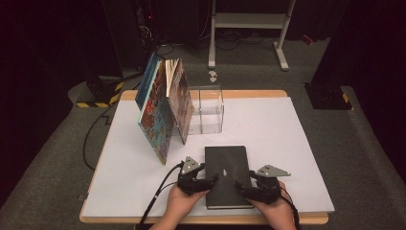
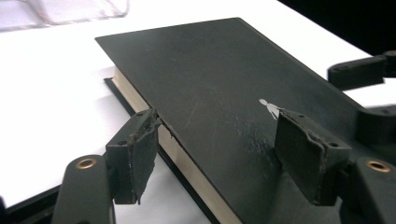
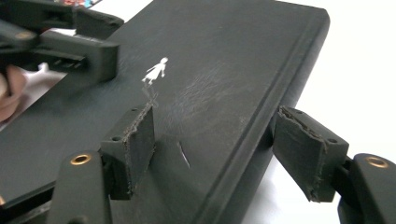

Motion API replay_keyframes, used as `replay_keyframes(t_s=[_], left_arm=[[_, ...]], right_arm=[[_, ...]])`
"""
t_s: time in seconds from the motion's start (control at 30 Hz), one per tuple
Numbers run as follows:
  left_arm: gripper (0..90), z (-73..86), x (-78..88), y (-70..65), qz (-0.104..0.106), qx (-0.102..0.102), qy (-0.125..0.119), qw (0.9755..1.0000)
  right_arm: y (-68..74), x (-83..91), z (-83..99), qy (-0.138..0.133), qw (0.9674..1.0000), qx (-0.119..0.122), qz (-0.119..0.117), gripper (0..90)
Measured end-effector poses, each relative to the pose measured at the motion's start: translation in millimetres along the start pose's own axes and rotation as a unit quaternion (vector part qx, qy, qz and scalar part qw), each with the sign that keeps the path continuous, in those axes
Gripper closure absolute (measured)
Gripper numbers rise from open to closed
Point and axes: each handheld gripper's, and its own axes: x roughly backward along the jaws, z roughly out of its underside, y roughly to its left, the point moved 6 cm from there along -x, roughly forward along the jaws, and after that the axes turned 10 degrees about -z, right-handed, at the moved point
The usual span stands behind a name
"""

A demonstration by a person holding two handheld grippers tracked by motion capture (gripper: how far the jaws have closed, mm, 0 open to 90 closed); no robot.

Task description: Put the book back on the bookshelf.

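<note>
Your thick black hardcover book [image 1: 227, 175] lies flat on the white table top [image 1: 287, 143], at the near edge, centred between your hands, spine on the right side.

Left gripper [image 1: 211, 179]: it comes in at the book's left long edge, the page-block side. In the left gripper view one pad [image 2: 140, 154] sits at the edge of the cover beside the cream pages, the other pad [image 2: 306, 156] is over the top of the cover near the small white figure printed on it [image 2: 270, 108]. Jaws are apart, straddling the cover's edge; I see no squeeze on it. Can't tell if the pad over the cover touches it.

Right gripper [image 1: 241, 186]: it's at the book's right edge, near the spine. In the right gripper view one pad [image 3: 135, 144] is over the cover, the other [image 3: 308, 151] hangs off past the rounded spine, with a visible gap to it. Jaws apart, not clamped.

Farther back on the table: a clear acrylic box-shaped holder [image 1: 207, 109], and just left of it three colourful illustrated books [image 1: 163, 108] standing tilted, leaning to the right toward the holder. Well apart from the black book.
</note>
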Motion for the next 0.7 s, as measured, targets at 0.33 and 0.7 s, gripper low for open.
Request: replay_keyframes(t_s=[0.33, 0.7], left_arm=[[18.6, 0.0, -8.8, 13.8, 0.034, 0.041, 0.027, 0.9982], [36.3, -13.1, 8.5, 8.3, 0.016, -0.015, -0.007, 0.9997]], right_arm=[[1.9, -8.9, 1.6, -0.03, 0.999, -0.011, -0.031, 29.4], [-2.9, -6.2, 2.0, -0.039, 0.9978, -0.023, -0.048, 29.1]])
